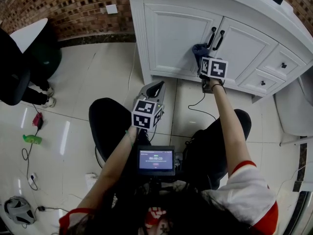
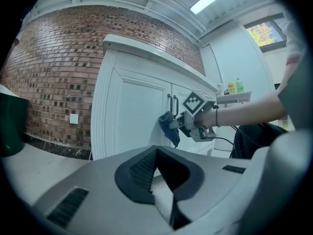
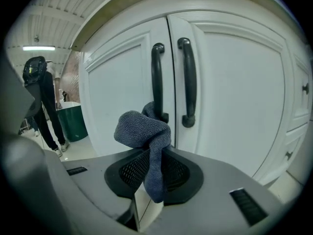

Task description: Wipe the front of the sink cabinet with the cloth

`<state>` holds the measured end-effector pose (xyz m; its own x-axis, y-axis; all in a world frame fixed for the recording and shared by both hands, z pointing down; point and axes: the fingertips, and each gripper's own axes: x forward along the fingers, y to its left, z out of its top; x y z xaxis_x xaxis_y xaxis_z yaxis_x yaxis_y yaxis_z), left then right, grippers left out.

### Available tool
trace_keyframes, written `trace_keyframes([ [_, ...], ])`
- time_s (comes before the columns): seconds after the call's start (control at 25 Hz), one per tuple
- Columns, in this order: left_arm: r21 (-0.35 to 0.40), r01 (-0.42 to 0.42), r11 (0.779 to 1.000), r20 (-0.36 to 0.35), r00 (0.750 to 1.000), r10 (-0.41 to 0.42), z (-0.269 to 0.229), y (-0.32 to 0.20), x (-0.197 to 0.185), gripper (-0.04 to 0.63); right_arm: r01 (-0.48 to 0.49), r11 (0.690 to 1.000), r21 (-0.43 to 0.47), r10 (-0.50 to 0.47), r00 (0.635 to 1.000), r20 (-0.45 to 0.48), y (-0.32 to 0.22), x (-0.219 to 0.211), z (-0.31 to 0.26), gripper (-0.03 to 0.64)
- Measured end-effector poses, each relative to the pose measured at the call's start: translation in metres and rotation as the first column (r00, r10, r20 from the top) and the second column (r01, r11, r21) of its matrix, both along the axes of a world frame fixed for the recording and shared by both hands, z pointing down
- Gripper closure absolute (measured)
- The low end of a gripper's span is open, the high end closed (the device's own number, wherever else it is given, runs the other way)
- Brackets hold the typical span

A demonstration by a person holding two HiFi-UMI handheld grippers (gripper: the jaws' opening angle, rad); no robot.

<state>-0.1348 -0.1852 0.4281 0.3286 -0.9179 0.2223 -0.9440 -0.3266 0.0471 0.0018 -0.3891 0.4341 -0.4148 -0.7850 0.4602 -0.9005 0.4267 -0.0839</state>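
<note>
Clearly the right gripper [image 3: 155,173] pinches the cloth [image 3: 142,129], bunched at 12 o'clock beyond its fingers, against the sink cabinet [image 3: 234,92] beside two black handles [image 3: 157,82]; the left gripper [image 2: 159,173] is pressed together, empty.

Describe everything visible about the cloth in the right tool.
The cloth is dark blue-grey with a fine looped, towel-like weave. It is bunched into a knotted wad, with one tail hanging down between the jaws of the right tool, which are shut on it. The wad sits in front of the left cabinet door, overlapping the lower end of the left black handle, and appears to be pressed against the door.
</note>
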Motion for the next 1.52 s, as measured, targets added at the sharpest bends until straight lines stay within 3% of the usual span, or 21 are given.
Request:
trace_keyframes([
  [0.16,0.000,-0.005,1.000,-0.003,1.000,0.005,0.001,0.000,0.005,0.563,0.000,1.000,-0.002,0.000,1.000,-0.005,0.004,0.005,0.002,0.531],
  [0.28,-0.003,-0.004,1.000,-0.010,1.000,0.004,0.003,0.000,0.005,0.563,0.041,0.999,-0.001,-0.041,0.999,-0.012,0.011,-0.016,0.003,0.531],
  [0.48,-0.001,0.007,1.000,-0.023,1.000,-0.007,0.004,0.002,-0.004,0.563,0.146,0.989,-0.011,-0.146,0.989,-0.019,0.024,-0.080,0.010,0.531],
  [0.72,0.004,0.067,0.998,-0.047,0.997,-0.067,0.001,0.003,-0.040,0.563,0.266,0.964,-0.026,-0.266,0.964,-0.011,0.041,-0.168,0.016,0.531],
  [1.0,-0.003,0.099,0.995,-0.064,0.993,-0.099,0.005,0.005,-0.061,0.562,0.320,0.947,-0.033,-0.321,0.947,-0.017,0.043,-0.233,0.018,0.531],
  [1.28,-0.009,0.101,0.995,-0.071,0.992,-0.101,0.009,0.002,-0.062,0.563,0.316,0.948,-0.034,-0.316,0.948,-0.018,0.035,-0.242,0.022,0.531],
  [1.52,-0.011,0.100,0.995,-0.068,0.993,-0.100,0.011,-0.001,-0.062,0.563,0.266,0.964,-0.015,-0.267,0.963,-0.026,0.022,-0.205,0.028,0.531],
])
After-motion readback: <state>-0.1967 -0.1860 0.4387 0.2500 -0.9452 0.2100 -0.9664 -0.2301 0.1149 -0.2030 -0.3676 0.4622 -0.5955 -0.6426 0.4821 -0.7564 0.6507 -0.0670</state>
